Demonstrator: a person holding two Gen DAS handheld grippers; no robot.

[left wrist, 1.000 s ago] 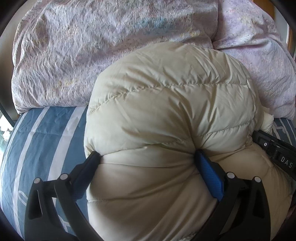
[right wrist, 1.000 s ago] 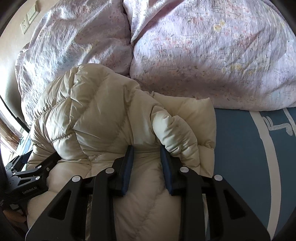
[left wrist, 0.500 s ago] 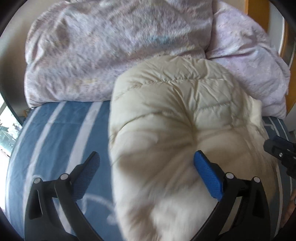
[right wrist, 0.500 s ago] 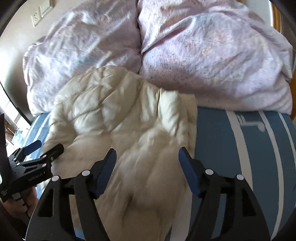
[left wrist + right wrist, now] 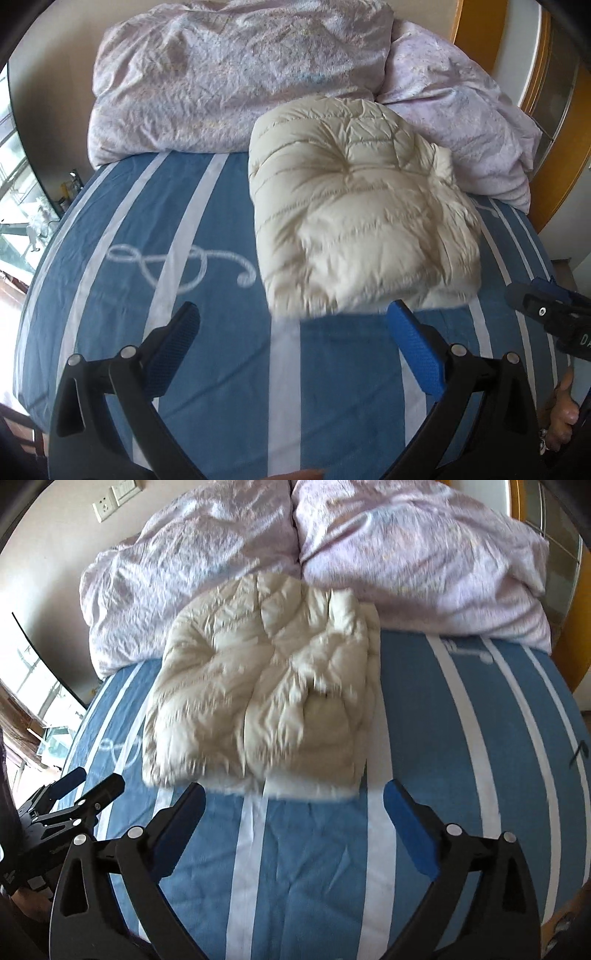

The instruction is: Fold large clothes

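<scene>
Released from both grips since the earlier frames, the cream down jacket [image 5: 354, 221] was seen lying as a folded, puffy bundle on the bed [image 5: 147, 229], no longer bunched between the pads. Both tools had been drawn back and lifted clear of it.

From the left hand-held gripper [image 5: 295, 343] the jacket lay ahead and somewhat to the right, its near edge just beyond the right fingertip, with nothing between the widely parted jaws but striped sheet. From the right hand-held gripper [image 5: 295, 819] the jacket [image 5: 266, 694] lay straight ahead and slightly left, its near hem just past the fingertips; these jaws were opening at that moment and were almost fully spread, again with only the bed [image 5: 461, 720] between them.

The bundle's long axis was judged to run away from both tools, toward the lilac duvet [image 5: 236, 81] against which its far end rested. Neither hand was clearly the nearer; the right one was more squarely lined up with the bundle's middle. Any coming move, whether a tidy press or a further fold, was judged to call for a forward reach along that axis.

At the right edge of the left view, the tip of the other tool was visible, well apart from the jacket.
</scene>
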